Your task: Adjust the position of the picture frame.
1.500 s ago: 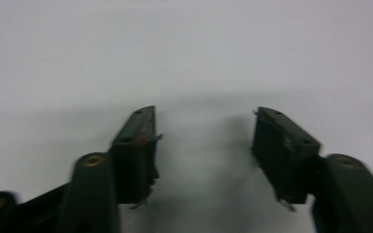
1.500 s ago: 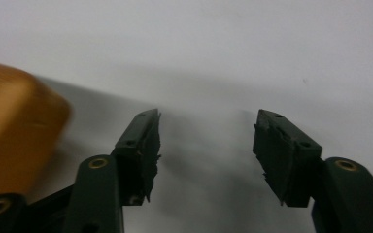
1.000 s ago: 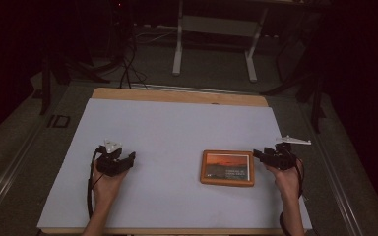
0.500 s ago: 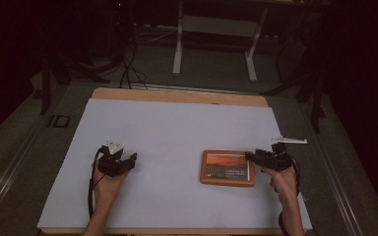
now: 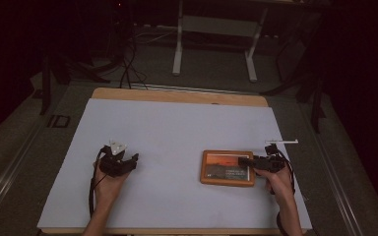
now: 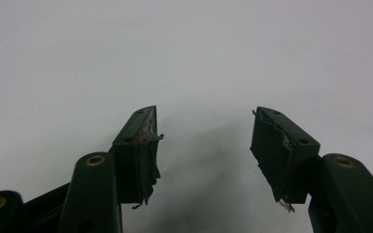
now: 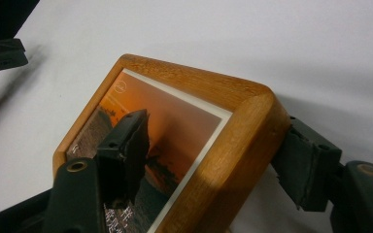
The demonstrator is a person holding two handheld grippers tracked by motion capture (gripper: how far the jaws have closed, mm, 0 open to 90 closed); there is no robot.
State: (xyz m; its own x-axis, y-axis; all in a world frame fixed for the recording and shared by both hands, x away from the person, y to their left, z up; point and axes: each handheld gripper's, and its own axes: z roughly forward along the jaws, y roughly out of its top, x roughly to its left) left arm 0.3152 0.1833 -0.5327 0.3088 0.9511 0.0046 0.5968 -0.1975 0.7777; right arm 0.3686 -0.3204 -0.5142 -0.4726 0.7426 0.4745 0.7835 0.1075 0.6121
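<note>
- Down on the bench (image 5: 177, 128), a wooden picture frame (image 5: 227, 167) with an orange sunset print lies flat on the white cover, over on the person's right-hand side.
- The right gripper (image 5: 248, 161) is right at that frame's near right edge, reaching in over it from the right.
- In the right gripper view, the frame (image 7: 233, 145) sits between the jaws: one jaw hangs over the glass and the print, the other stands outside the wooden rim, close against the corner.
- Those jaws have just been opening and now stand wide, straddling the frame's edge; whether the outer one touches the wood, I can't tell.
- Across the bench, the left gripper (image 5: 130, 160) rests in the left hand (image 5: 109, 183), well apart from the frame.
- In the left gripper view, the left gripper (image 6: 203, 138) shows its jaws parted about halfway, with bare white cover between them.
</note>
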